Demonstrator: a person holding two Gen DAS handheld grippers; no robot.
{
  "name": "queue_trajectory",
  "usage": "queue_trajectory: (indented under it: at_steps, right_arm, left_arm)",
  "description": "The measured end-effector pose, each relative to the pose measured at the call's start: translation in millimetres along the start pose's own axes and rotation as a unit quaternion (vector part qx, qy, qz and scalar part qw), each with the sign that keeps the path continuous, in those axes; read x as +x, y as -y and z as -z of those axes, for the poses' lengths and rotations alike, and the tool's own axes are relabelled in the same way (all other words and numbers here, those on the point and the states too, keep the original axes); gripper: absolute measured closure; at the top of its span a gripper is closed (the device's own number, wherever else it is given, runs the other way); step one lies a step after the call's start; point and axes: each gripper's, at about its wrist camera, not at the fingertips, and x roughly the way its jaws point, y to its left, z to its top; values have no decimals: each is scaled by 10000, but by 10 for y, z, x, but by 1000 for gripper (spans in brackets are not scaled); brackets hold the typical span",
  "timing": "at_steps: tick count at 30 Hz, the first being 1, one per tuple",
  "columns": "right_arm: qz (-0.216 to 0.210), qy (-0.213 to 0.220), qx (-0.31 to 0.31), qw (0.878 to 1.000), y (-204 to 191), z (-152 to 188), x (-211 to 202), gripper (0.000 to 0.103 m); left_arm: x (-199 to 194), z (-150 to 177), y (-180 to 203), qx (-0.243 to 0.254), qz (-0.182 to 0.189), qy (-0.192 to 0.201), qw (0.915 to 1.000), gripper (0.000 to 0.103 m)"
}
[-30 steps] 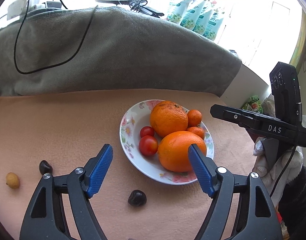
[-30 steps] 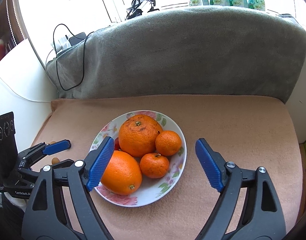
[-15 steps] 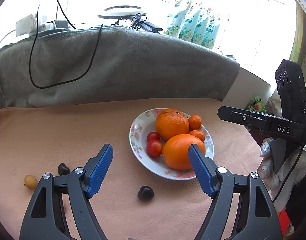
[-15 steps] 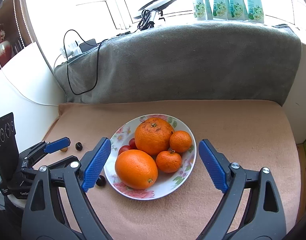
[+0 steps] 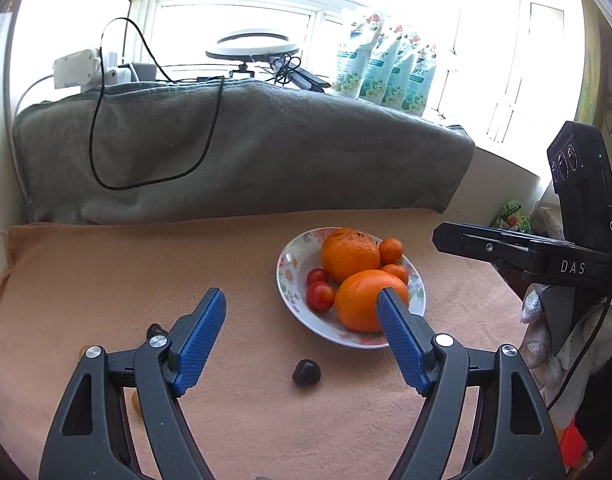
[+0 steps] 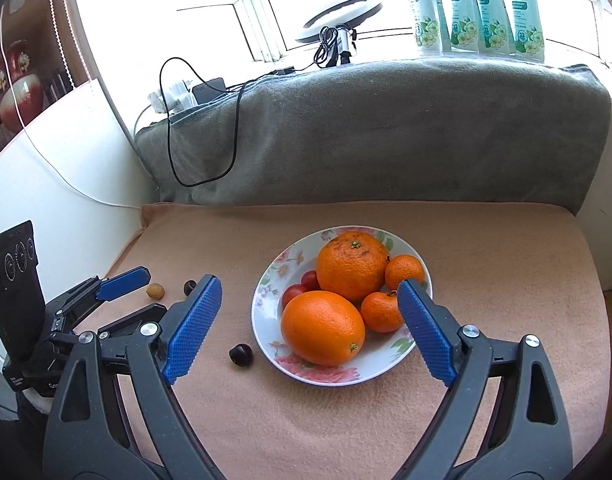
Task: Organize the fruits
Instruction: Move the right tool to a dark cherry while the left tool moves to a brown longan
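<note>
A floral plate (image 5: 290,280) (image 6: 266,292) on the peach cloth holds two big oranges (image 5: 350,254) (image 6: 322,326), two small mandarins (image 6: 404,272) and two cherry tomatoes (image 5: 320,296). A dark chestnut (image 5: 305,372) (image 6: 241,355) lies on the cloth near the plate's front left. Another dark one (image 6: 189,287) and a yellow fruit (image 6: 155,290) lie farther left. My left gripper (image 5: 302,340) is open and empty, above the cloth over the near chestnut. My right gripper (image 6: 306,328) is open and empty, held back above the plate.
A grey blanket (image 5: 246,148) (image 6: 386,132) covers the ledge behind, with a black cable (image 5: 154,176) hanging over it. Pouches (image 5: 386,72) and a ring light (image 6: 342,20) stand on the windowsill. A white wall (image 6: 66,168) borders the left.
Both grippers have pulled back and up from the plate, so more cloth and the loose fruits on the left show. Both stayed open.
</note>
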Motion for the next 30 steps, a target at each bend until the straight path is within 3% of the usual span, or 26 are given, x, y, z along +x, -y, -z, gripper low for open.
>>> queue_trajectory:
  at_steps: [13, 24, 30]
  right_arm:
    - [-366, -64, -70, 9993, -286, 127, -26, 11]
    - [-638, -203, -333, 9972, -598, 251, 81, 11]
    - [-708, -349, -505, 9956, -745, 324, 199, 11]
  left_arm:
    - [-280, 68, -496, -377, -378, 193, 9984, 25]
    - [-699, 120, -1246, -967, -1002, 448, 9892, 25]
    - [-746, 250, -1521, -1218, -1164, 368, 9850, 25]
